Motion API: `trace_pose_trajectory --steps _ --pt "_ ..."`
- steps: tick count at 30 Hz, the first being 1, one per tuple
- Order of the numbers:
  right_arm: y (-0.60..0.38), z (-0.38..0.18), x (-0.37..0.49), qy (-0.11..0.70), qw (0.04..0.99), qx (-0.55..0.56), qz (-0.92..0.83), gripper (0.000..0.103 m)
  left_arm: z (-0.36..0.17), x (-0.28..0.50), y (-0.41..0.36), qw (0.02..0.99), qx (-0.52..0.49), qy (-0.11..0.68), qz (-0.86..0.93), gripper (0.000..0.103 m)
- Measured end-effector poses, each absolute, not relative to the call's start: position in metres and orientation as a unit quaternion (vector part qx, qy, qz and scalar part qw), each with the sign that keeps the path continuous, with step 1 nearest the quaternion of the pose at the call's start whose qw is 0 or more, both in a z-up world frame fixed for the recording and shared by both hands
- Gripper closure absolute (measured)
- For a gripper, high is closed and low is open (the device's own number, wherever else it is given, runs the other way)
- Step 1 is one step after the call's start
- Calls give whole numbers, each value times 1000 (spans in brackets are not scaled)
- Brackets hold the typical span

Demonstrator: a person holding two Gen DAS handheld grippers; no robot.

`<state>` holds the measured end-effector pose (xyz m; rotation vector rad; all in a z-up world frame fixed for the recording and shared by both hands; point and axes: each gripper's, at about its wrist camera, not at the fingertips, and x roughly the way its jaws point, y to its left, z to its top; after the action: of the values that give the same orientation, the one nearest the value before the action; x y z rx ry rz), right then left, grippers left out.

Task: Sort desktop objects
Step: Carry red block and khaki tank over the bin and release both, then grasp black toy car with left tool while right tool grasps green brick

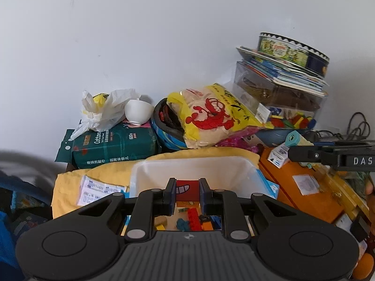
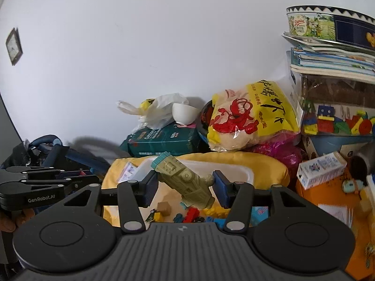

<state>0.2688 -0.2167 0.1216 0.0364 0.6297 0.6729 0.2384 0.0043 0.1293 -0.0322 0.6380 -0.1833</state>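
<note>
My left gripper [image 1: 187, 187] is shut on a small red block [image 1: 187, 189] with a white toothy grin, held above a white bin [image 1: 187, 161] of loose toy pieces. In the right wrist view my right gripper [image 2: 185, 182] is shut on an olive-green toy [image 2: 187, 182] with a teal end, which lies slanted between the blue pads above the same white bin [image 2: 246, 171]. The toy's teal end [image 1: 294, 139] also shows at the right of the left wrist view, beside the right gripper's black housing [image 1: 356, 161]. The left gripper's housing [image 2: 39, 199] sits at the far left.
A yellow cloth [image 1: 70, 182] surrounds the bin. Behind stand a green tissue pack [image 1: 112, 145], a white bowl [image 1: 138, 111], a yellow snack bag [image 1: 211, 114], and a clear box of coloured blocks [image 2: 337, 121] under books and a tin [image 2: 328, 25]. An orange box [image 1: 304, 187] lies right.
</note>
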Motion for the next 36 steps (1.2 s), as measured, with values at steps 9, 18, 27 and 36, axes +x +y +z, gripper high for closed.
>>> trace_pose_trajectory --steps 9,18,27,36 --pt "-188 120 313 350 881 -26 317 49 135 294 2 934 2 349 -78 81" --pt "-163 98 353 415 857 -75 295 48 121 328 -1 918 15 392 -61 78" --pt "-170 84 351 415 861 -77 285 28 92 303 18 916 -1 398 -44 40" --pt "-188 20 243 394 851 -58 343 28 -13 216 35 905 32 422 -52 40"
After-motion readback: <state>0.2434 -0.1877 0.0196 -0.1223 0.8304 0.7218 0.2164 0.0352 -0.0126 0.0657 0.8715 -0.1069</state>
